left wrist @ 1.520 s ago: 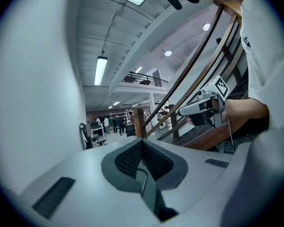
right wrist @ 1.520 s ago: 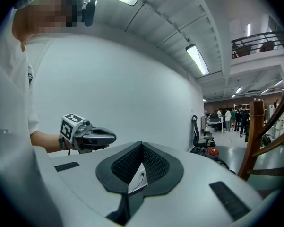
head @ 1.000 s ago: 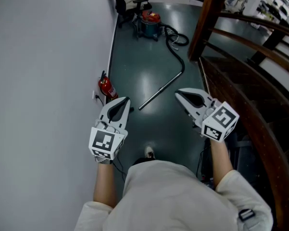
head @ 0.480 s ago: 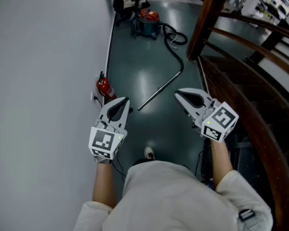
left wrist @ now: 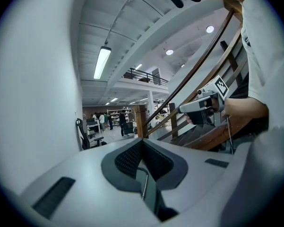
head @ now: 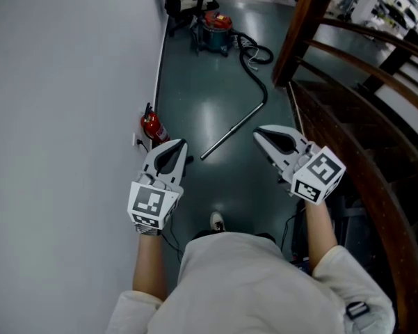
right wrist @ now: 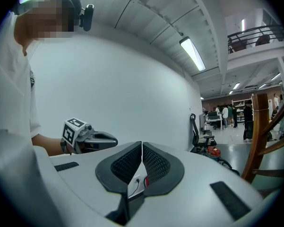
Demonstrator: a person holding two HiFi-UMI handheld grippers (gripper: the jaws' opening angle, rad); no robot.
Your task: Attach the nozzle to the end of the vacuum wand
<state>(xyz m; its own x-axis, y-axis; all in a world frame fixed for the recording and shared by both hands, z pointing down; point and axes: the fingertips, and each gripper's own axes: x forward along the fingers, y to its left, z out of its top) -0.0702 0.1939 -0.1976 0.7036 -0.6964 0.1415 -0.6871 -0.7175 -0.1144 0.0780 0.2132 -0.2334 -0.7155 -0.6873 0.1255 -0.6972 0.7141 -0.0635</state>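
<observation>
The metal vacuum wand [head: 233, 131] lies slanted on the dark floor. Its bent far end joins a black hose [head: 254, 65] that runs to a red and blue vacuum cleaner [head: 215, 30] by the wall. No separate nozzle shows in any view. My left gripper [head: 183, 145] and my right gripper [head: 257, 133] are held in the air, side by side above the floor, on either side of the wand's near end. Both are shut and hold nothing. The left gripper view shows its jaws [left wrist: 141, 141] closed, and the right gripper view shows the same [right wrist: 142, 143].
A red fire extinguisher [head: 151, 126] stands at the foot of the white wall [head: 69, 117] on the left. A wooden stair railing [head: 348, 110] runs along the right. An office chair [head: 184, 2] stands beside the vacuum cleaner. People stand far off in the hall [right wrist: 231, 112].
Apart from a slight sway of the view, nothing has visibly changed. Both grippers stay shut and level above the floor.
</observation>
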